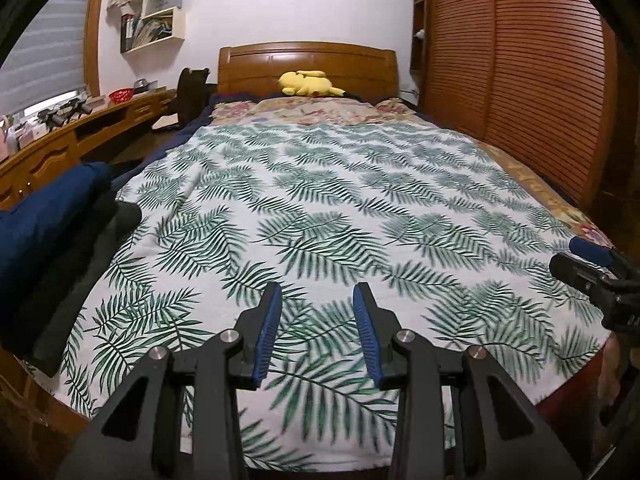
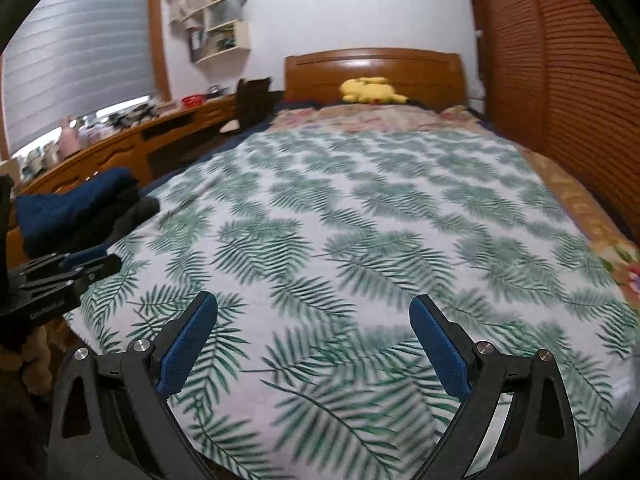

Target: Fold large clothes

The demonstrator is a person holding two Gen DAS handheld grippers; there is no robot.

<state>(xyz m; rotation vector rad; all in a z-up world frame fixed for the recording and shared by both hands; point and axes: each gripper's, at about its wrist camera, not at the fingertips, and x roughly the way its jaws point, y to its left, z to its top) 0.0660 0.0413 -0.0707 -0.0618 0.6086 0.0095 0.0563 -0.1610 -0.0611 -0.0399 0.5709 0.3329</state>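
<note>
Both grippers hover over the foot of the bed, and neither holds anything. The left gripper [image 1: 316, 308] has its 2 blue pads partly spread, a clear gap between them with only the leaf-print bedspread [image 1: 320, 208] showing through. The right gripper [image 2: 314, 320] stands with its jaws wide apart, again nothing between them, just the spread below.

So where are the clothes? Over on the left edge of the bed: a stack of dark folded garments [image 1: 52, 232], navy on top, black or dark grey beneath, lying partly on the spread at its side. In the right wrist view the same stack [image 2: 80, 208] sits just beyond the left gripper's tip. It looks parked there to keep the middle of the bed free as a flat folding surface, and that middle is bare right now.

My read: this is a gap between garments, with the wide right jaws ready to take hold of cloth. At the headboard a yellow plush toy [image 1: 310, 83] lies well clear of the work area.
</note>
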